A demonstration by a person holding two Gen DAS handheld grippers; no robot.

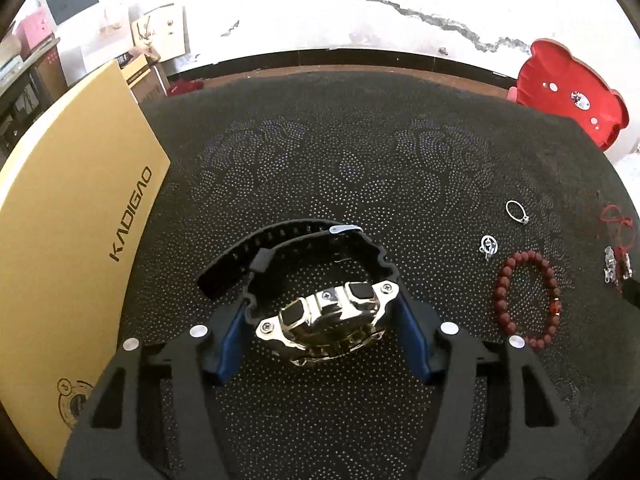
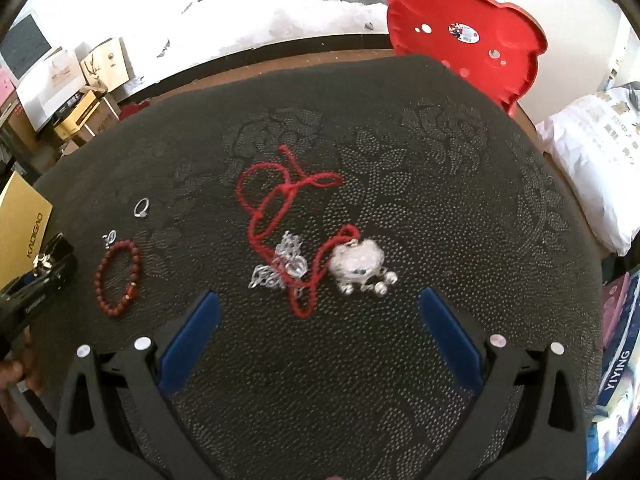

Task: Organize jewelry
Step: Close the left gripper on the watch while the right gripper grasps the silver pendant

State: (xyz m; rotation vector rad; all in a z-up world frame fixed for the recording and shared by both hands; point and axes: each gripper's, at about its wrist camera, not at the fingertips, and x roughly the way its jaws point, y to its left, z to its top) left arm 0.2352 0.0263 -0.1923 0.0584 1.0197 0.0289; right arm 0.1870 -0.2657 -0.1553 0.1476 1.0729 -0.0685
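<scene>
My left gripper (image 1: 320, 316) is shut on a black-strapped watch (image 1: 320, 320) with a silver case, its blue pads on either side of the case. Its strap loops away over the black cloth. To its right lie a red bead bracelet (image 1: 526, 298), a silver ring (image 1: 516, 211) and a small silver charm (image 1: 489, 246). My right gripper (image 2: 320, 320) is open and empty, just short of a red cord necklace (image 2: 288, 204) with a silver lock pendant (image 2: 358, 262) and a tangled silver chain (image 2: 284, 264). The bracelet (image 2: 118, 278) and ring (image 2: 141, 208) also show at its left.
A tan KADIGAO box (image 1: 68, 232) lies along the table's left side. The table wears a black patterned cloth (image 2: 400, 184). A red plastic chair (image 2: 468, 40) stands behind the far right edge. White bags (image 2: 592, 160) sit at the right, cartons at the far left.
</scene>
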